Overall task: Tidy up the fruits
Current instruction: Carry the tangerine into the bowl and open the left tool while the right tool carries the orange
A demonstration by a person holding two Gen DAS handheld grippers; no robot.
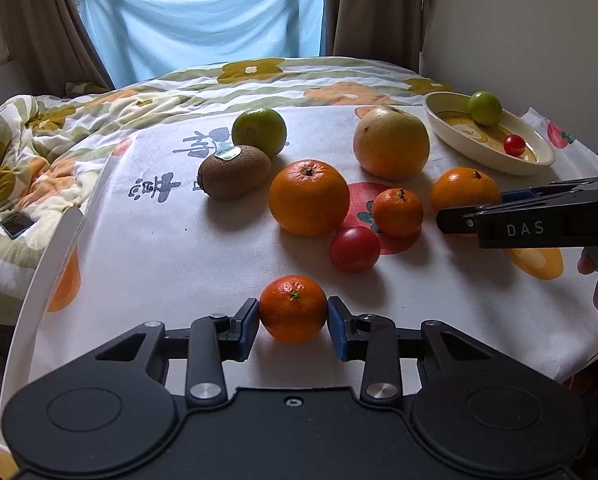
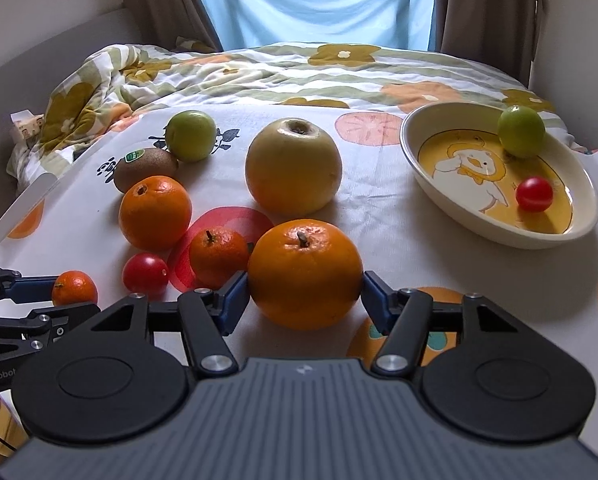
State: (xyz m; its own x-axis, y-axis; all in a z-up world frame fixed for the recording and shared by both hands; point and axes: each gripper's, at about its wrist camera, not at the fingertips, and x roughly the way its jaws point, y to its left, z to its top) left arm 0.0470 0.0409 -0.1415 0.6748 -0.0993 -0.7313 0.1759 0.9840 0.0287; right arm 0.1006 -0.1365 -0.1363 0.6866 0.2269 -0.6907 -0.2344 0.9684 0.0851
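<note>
Right gripper (image 1: 443, 218) reads "DAS"; kiwi (image 2: 145, 168) bears green sticker.

L wrist cam: low over near table edge, angled down, facing window; own fingers (image 1: 243, 326) lower centre. R wrist cam: same heading, closer to bowl (image 2: 499, 224). Shared: fruit spread, large pear (image 1: 391, 142), bowl at right, bedspread (image 2: 259, 76) beyond.
</note>
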